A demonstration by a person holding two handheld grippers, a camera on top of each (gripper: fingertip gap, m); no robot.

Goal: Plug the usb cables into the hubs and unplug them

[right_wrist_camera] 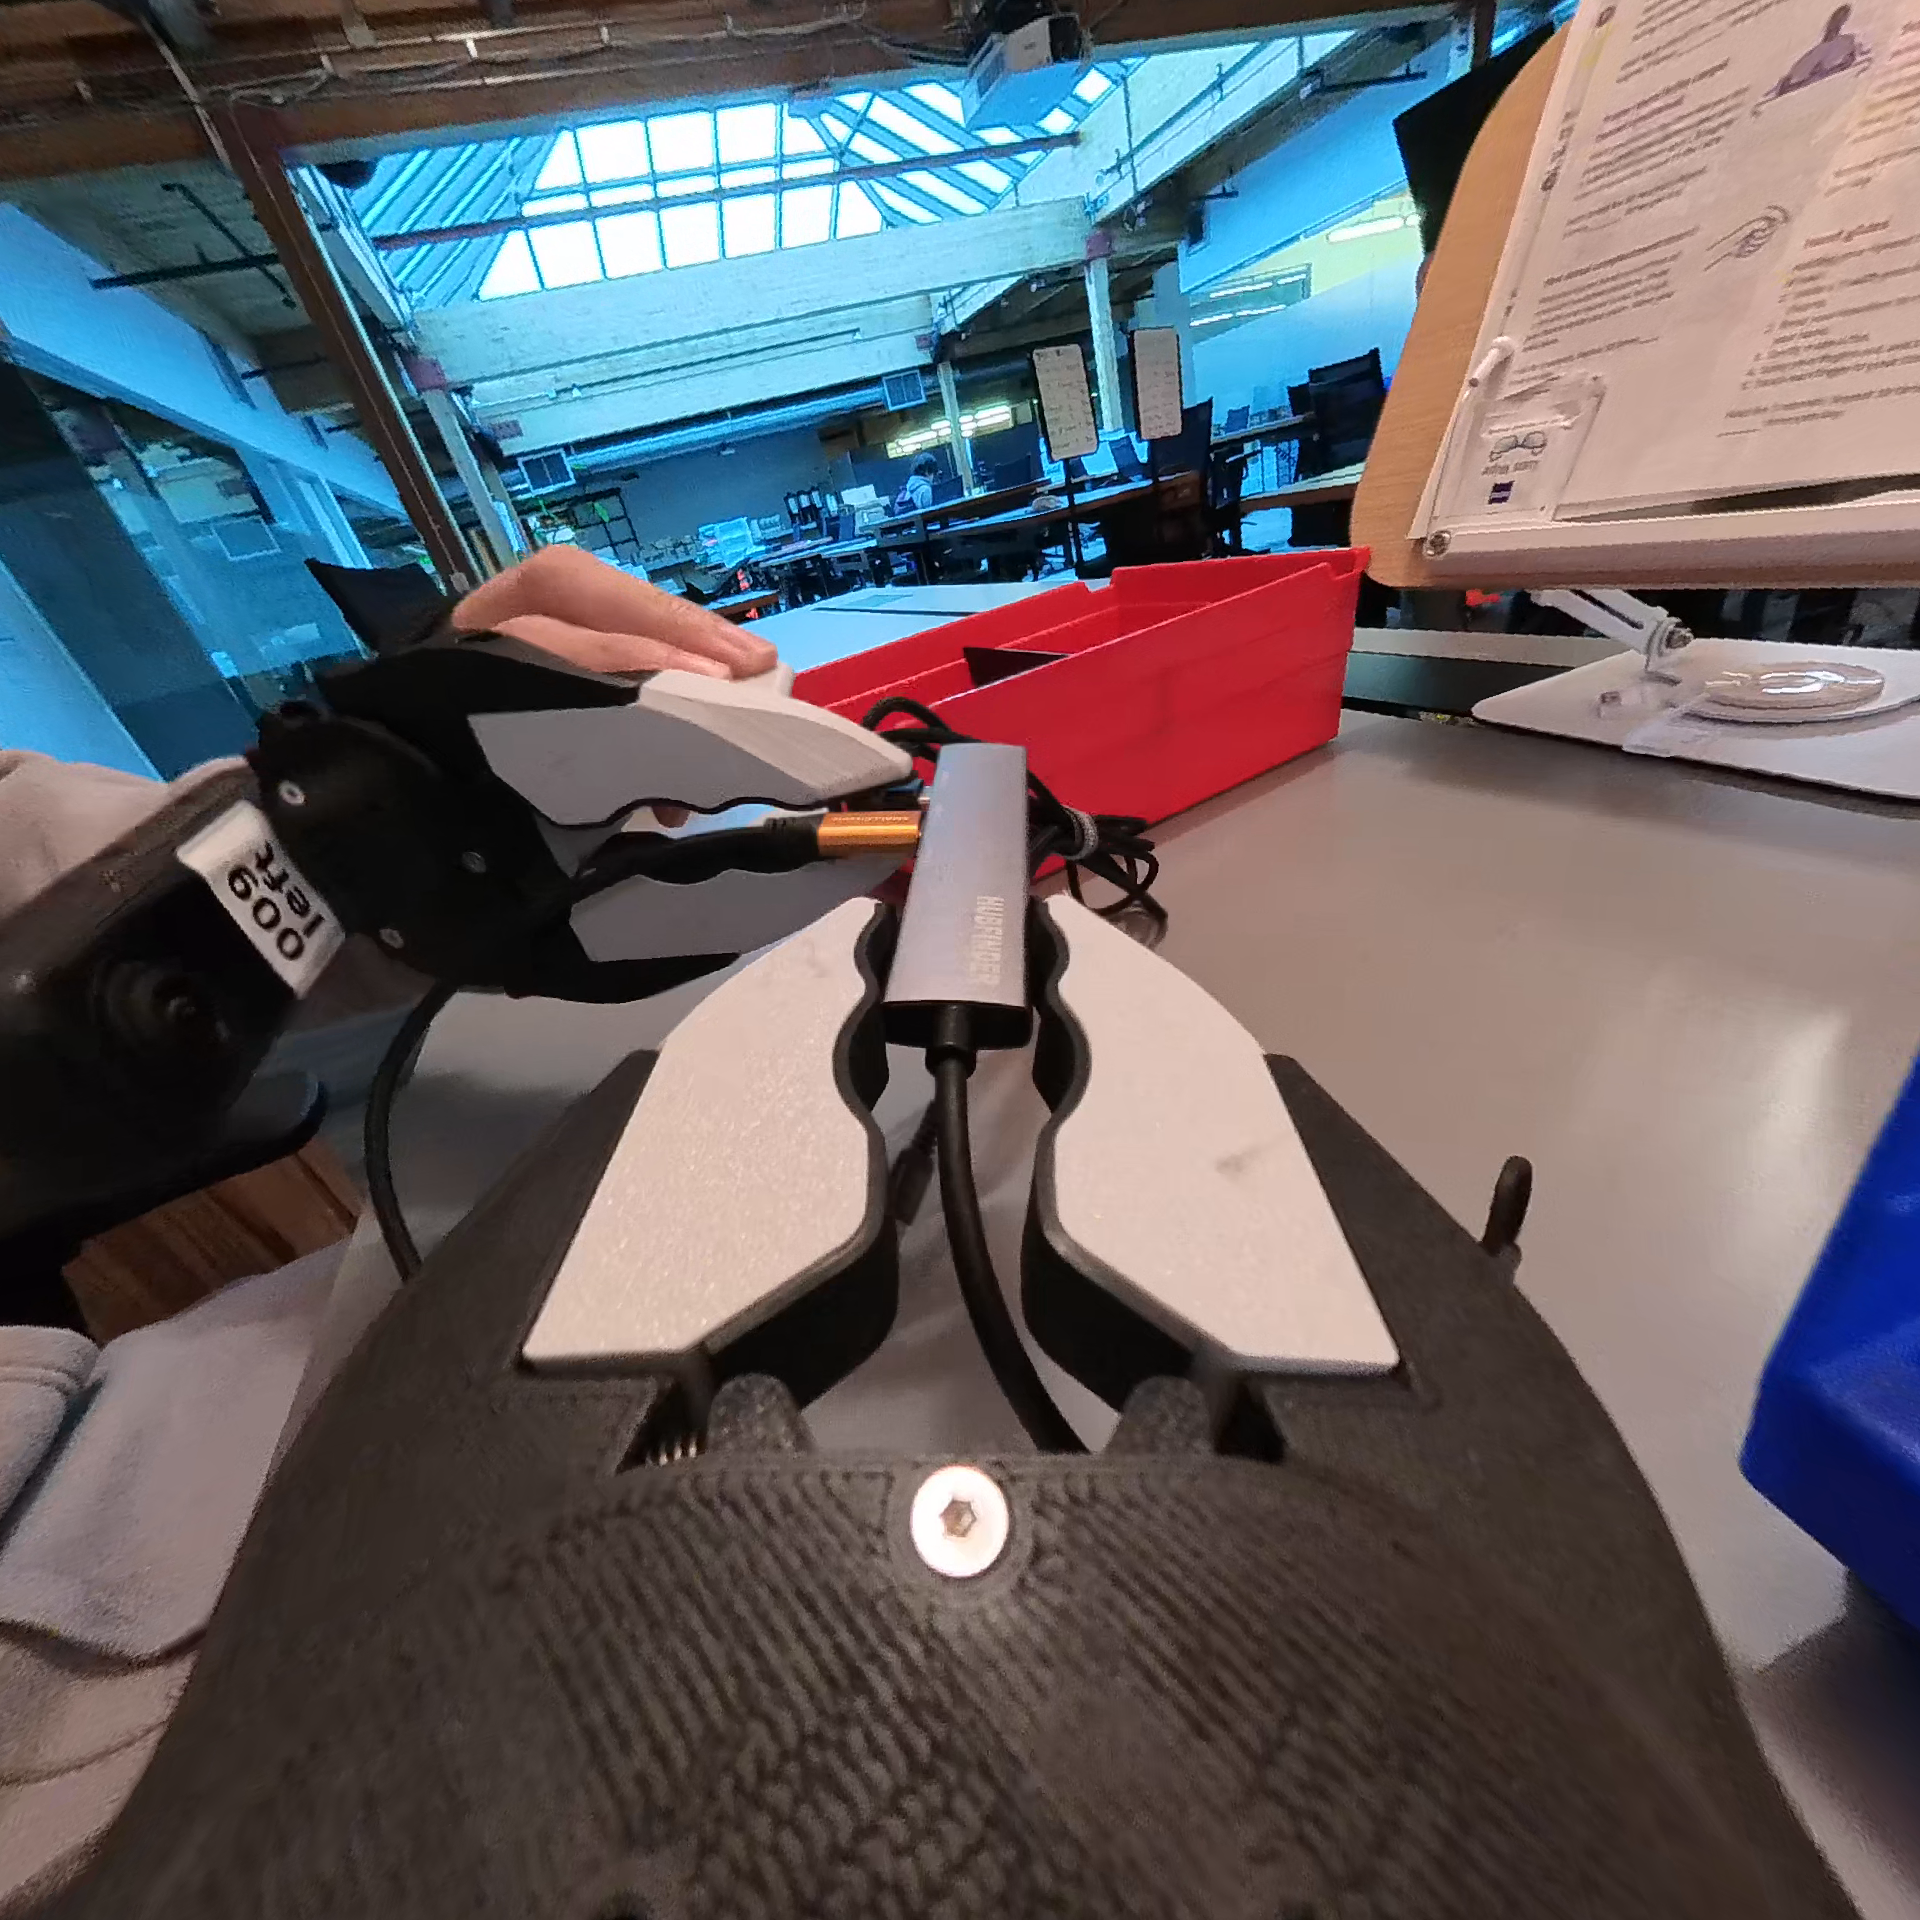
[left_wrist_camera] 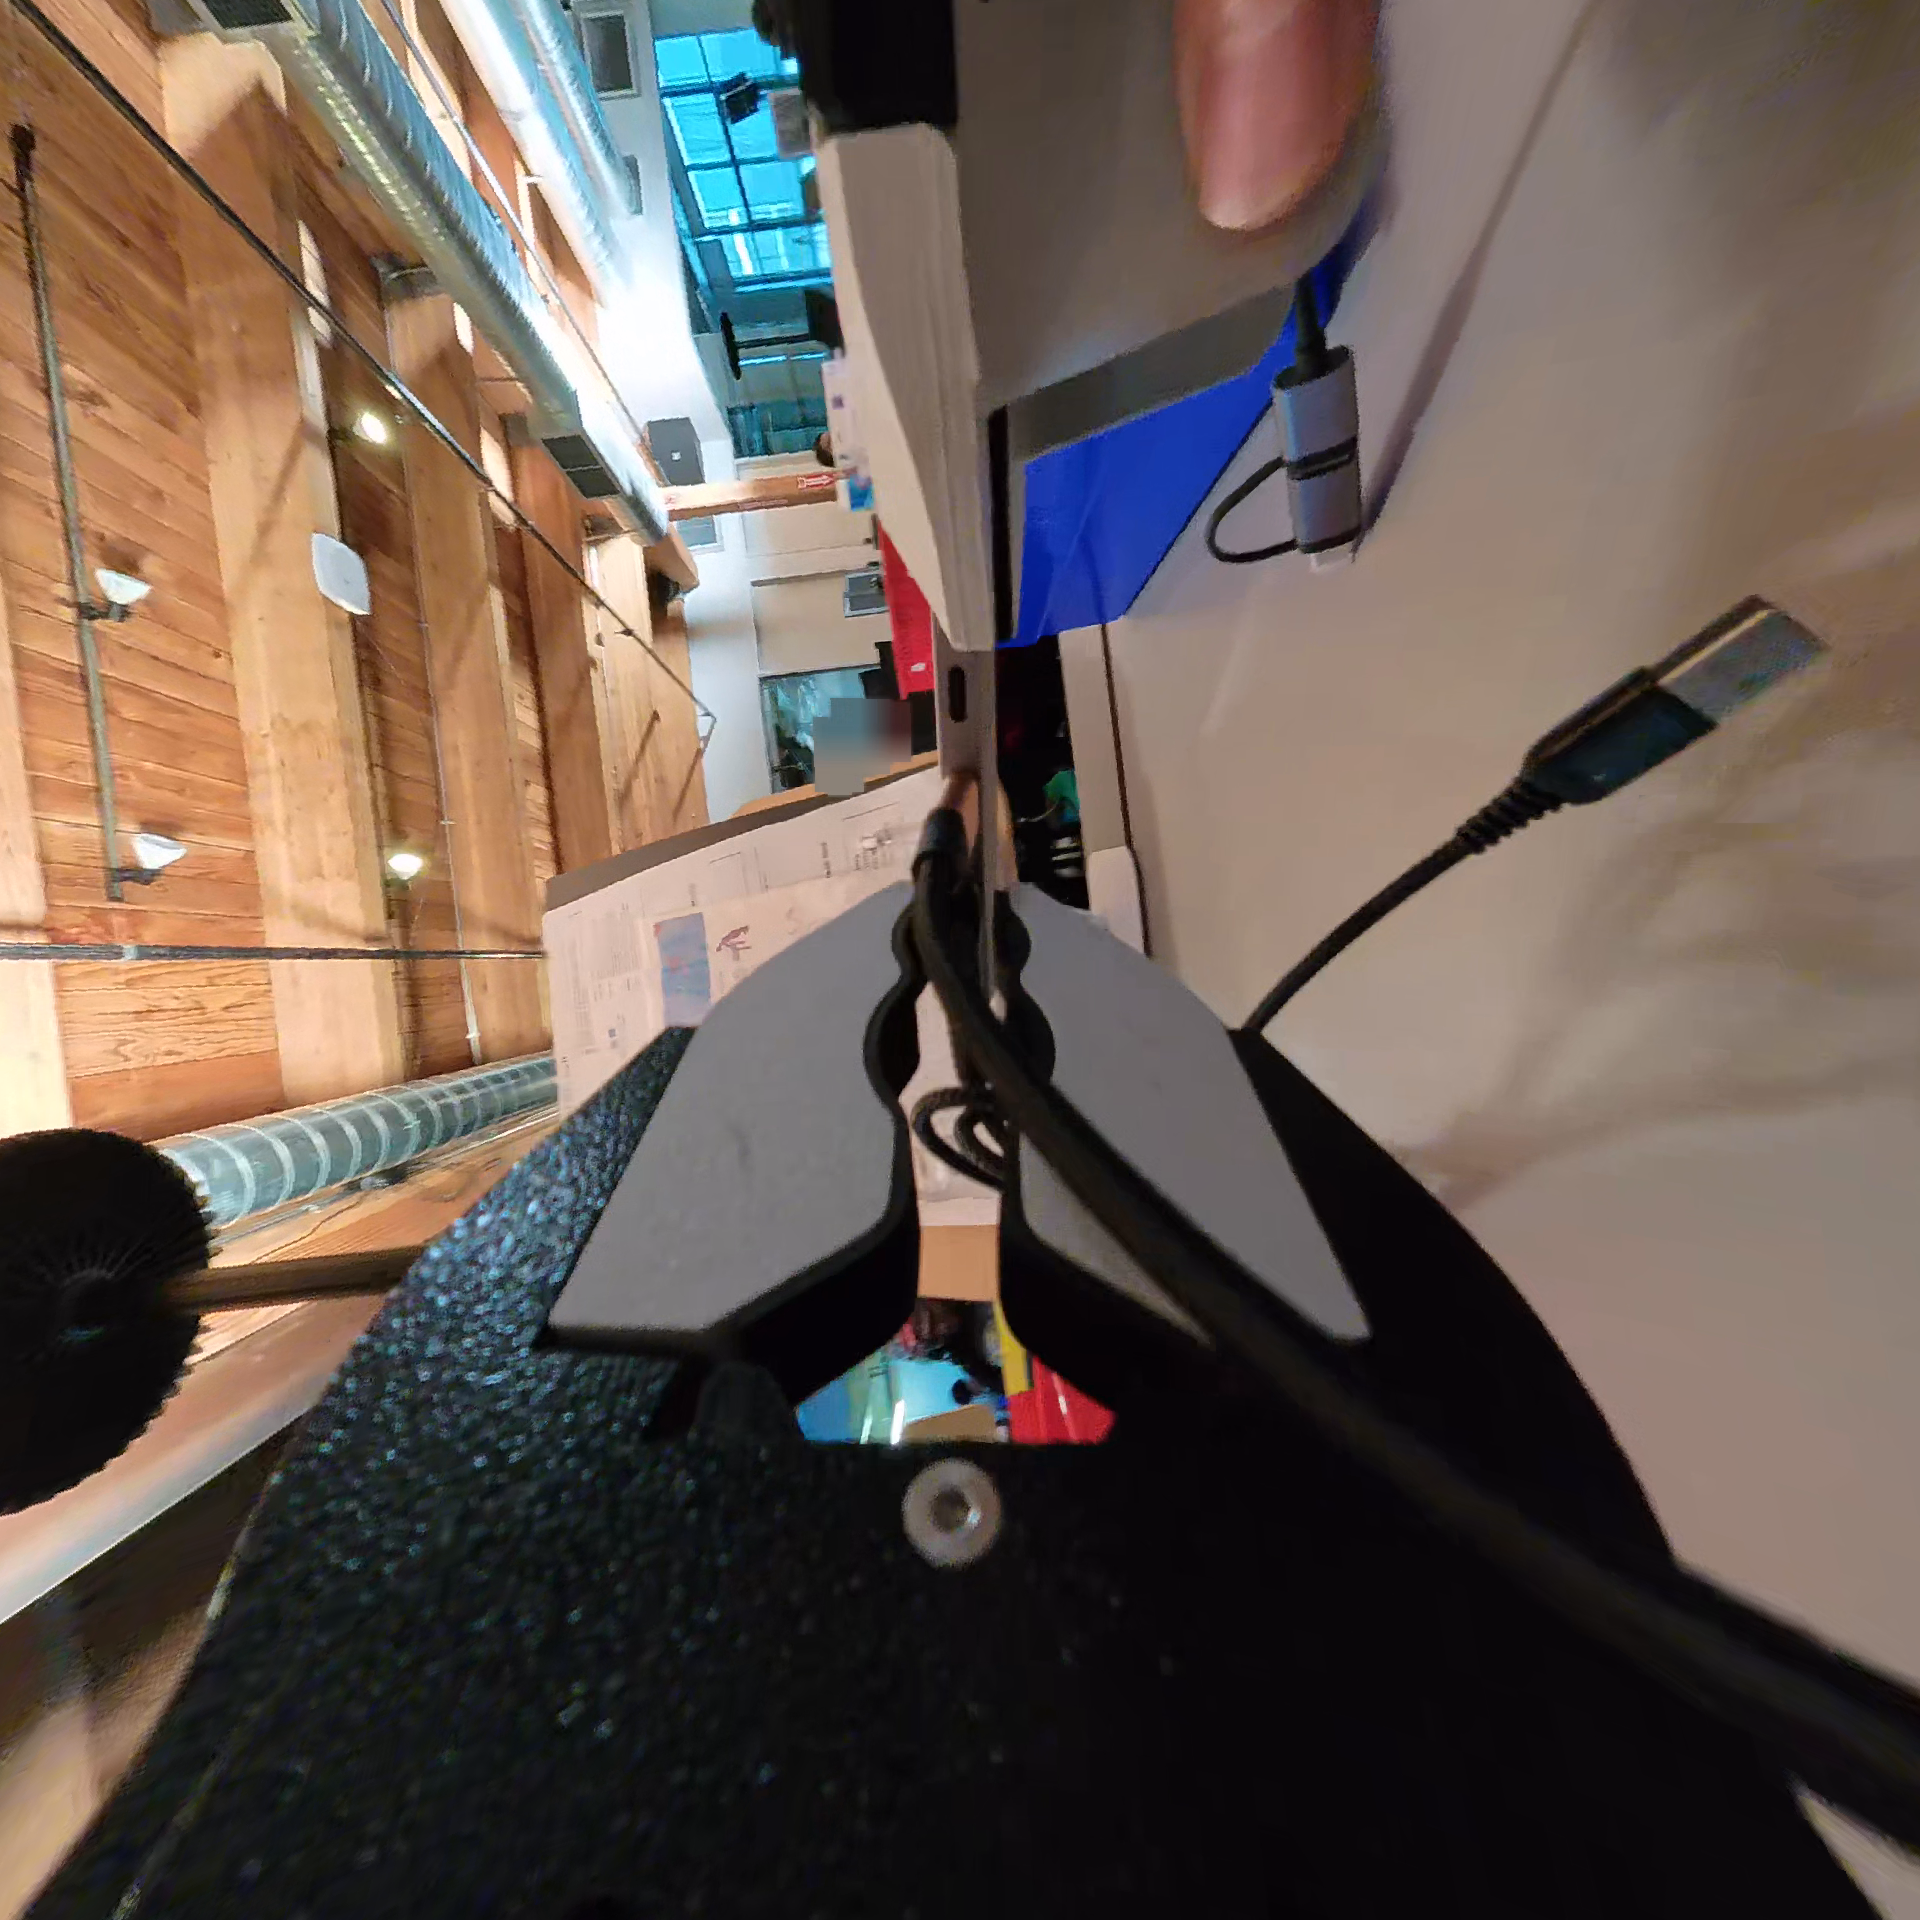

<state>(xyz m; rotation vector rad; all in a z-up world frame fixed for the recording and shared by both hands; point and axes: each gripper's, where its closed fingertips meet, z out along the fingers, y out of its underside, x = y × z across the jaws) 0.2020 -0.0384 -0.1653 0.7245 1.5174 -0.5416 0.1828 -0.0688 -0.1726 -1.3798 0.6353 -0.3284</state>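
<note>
My right gripper (right_wrist_camera: 956, 935) is shut on a slim grey usb hub (right_wrist_camera: 961, 883) and holds it just above the grey table (right_wrist_camera: 1455, 987), with its black lead running back between the jaws. My left gripper (right_wrist_camera: 883, 826) comes in from the left, shut on a usb cable with an orange plug (right_wrist_camera: 868, 831). The plug's tip is at the hub's left side. In the left wrist view my left gripper (left_wrist_camera: 961, 925) pinches the black cable (left_wrist_camera: 940, 852) against the edge-on hub (left_wrist_camera: 968, 707). One of the right gripper's fingers (left_wrist_camera: 904, 364) shows above it.
A loose usb plug (left_wrist_camera: 1725, 665) on a black cable and a small grey hub (left_wrist_camera: 1320, 457) lie on the table. A red bin (right_wrist_camera: 1143, 665) stands behind the hub, with a coil of black cable (right_wrist_camera: 1101, 842) in front of it. A blue bin (right_wrist_camera: 1849, 1351) is at the right. A document stand (right_wrist_camera: 1714, 260) is at the back right.
</note>
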